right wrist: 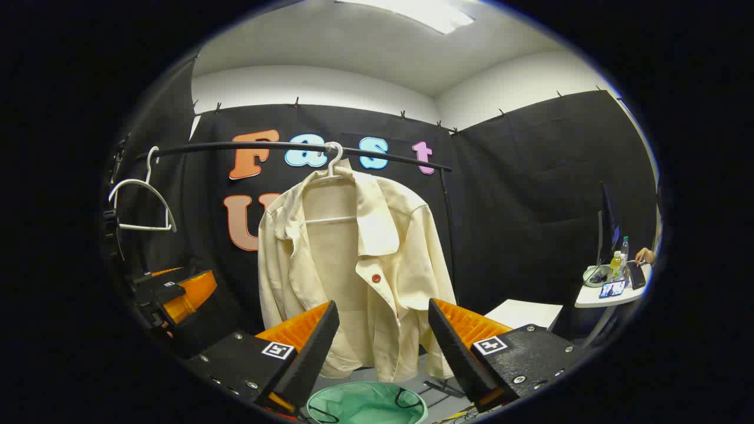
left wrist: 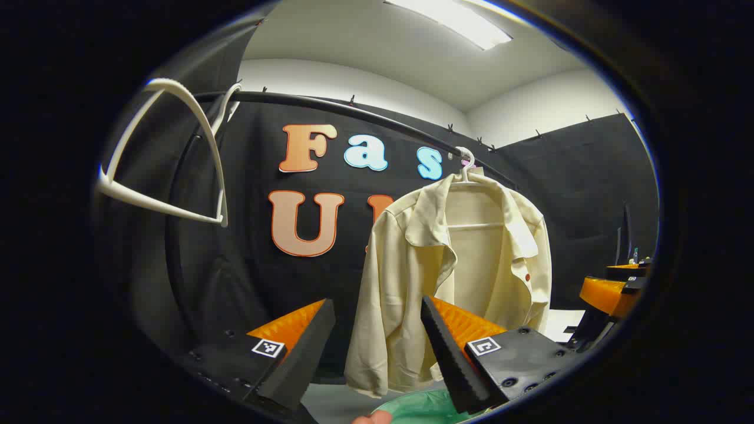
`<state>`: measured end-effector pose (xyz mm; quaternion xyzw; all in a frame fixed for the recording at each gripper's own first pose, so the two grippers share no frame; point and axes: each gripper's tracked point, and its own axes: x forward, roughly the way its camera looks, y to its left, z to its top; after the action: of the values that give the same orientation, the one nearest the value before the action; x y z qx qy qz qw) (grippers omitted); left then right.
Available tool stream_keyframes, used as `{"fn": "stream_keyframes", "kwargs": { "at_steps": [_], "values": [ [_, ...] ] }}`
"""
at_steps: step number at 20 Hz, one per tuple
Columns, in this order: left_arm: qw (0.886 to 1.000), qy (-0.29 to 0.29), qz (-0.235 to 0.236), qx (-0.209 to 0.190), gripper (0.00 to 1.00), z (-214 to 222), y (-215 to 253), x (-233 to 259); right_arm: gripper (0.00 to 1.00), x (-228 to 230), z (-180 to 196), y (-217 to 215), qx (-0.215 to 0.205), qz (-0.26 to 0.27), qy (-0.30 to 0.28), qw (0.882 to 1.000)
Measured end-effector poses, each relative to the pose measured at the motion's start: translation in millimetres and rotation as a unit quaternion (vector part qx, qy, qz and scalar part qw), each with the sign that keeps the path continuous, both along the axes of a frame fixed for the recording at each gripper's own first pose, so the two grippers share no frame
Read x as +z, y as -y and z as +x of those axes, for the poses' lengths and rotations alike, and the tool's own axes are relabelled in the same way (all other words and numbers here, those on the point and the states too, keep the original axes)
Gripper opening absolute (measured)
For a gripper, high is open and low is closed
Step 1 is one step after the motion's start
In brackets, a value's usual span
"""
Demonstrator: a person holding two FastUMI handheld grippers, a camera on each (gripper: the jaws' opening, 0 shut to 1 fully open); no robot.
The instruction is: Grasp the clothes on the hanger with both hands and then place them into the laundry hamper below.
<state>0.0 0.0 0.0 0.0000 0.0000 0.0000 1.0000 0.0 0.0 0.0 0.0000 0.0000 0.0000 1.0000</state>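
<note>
Left gripper view: left gripper jaws wide, nothing between them, and the cream shirt hangs on its hanger from the rail just beyond the gap. Below the jaws sits the green hamper. Right gripper view: right gripper also spread wide, shirt dead ahead past the fingertips, hamper directly beneath, an empty hanger far off left.
</note>
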Motion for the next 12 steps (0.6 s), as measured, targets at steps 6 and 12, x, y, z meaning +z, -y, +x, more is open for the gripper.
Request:
{"fn": "stream_keyframes", "kwargs": {
  "at_steps": [6, 12],
  "values": [
    [1.0, -0.002, -0.004, -0.011, 0.97, 5.9, 1.9, 1.1, 0.95, -0.9, -0.9, 2.1, -0.01, -0.005, -0.001, 1.0],
    [1.0, -0.002, -0.007, -0.015, 0.97, 6.6, 1.5, 1.0, 0.95, -1.6, -3.3, 2.7, -0.015, -0.008, -0.004, 1.0]
  ]
}}
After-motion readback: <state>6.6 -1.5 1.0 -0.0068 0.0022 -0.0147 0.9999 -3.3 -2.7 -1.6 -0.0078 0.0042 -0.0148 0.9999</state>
